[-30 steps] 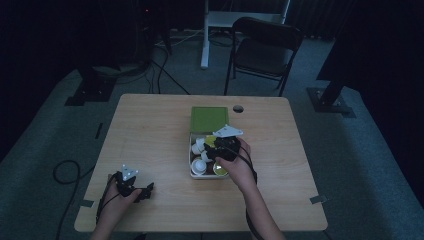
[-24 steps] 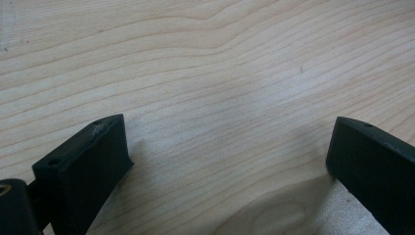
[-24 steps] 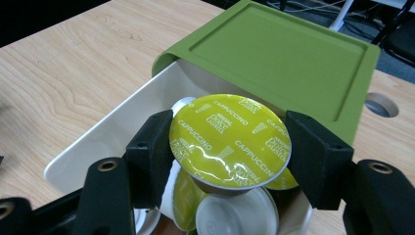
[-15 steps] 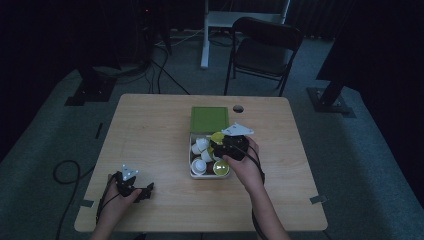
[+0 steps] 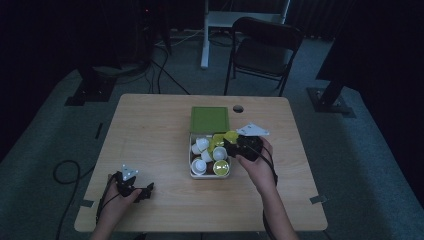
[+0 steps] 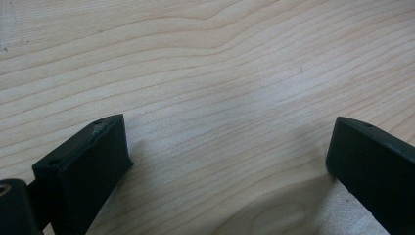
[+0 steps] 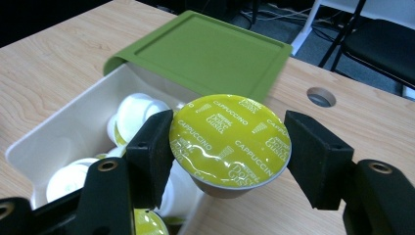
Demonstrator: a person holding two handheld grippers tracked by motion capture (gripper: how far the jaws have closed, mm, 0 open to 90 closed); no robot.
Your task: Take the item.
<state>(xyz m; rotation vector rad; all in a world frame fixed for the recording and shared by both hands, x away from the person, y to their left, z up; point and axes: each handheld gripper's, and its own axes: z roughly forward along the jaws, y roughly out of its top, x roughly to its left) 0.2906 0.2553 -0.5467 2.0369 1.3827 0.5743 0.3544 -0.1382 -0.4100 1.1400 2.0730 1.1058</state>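
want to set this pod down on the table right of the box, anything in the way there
Nothing visible. The right hand-held gripper holds the pod by the box's right edge, and the table beside it looks bare. The green lid lies behind the box, out of that path.

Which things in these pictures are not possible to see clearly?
- Body of the yellow-green foil-lidded coffee capsule: right gripper view, hidden under its own lid and the jaws.
- Capsule count in the white plastic box: right gripper covers some.
- Lid print: high view, too small.
- Left gripper: high view, dim.
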